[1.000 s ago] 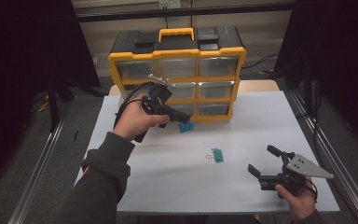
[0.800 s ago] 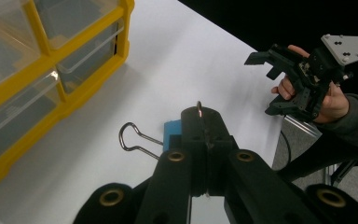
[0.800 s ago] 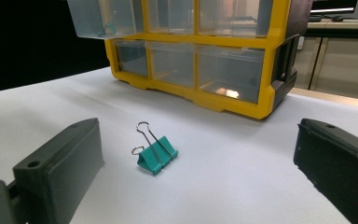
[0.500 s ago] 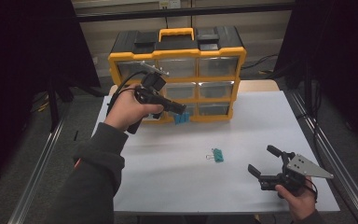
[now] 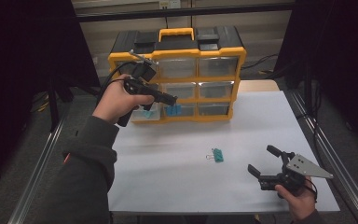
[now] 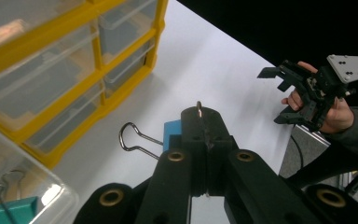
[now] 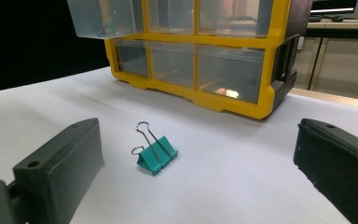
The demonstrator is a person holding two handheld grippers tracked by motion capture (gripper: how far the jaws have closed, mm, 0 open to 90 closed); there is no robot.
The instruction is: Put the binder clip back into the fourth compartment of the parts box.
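the left gripper (image 5: 170,99), jaws clamped on a blue binder clip (image 6: 172,133), hung at upper left of the high view just beside the pulled-out drawer (image 5: 147,114) at its lower left.

No legible text, label, brand, number or sign anywhere, neither on the drawer cabinet (image 5: 177,70) nor on the surface (image 5: 177,154).

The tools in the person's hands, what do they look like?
Both tools are black with two chunky jaws. The right tool carries a grey three-cornered plate on top. A black cable loops from the left tool. The person wears a dark grey-green sleeve.
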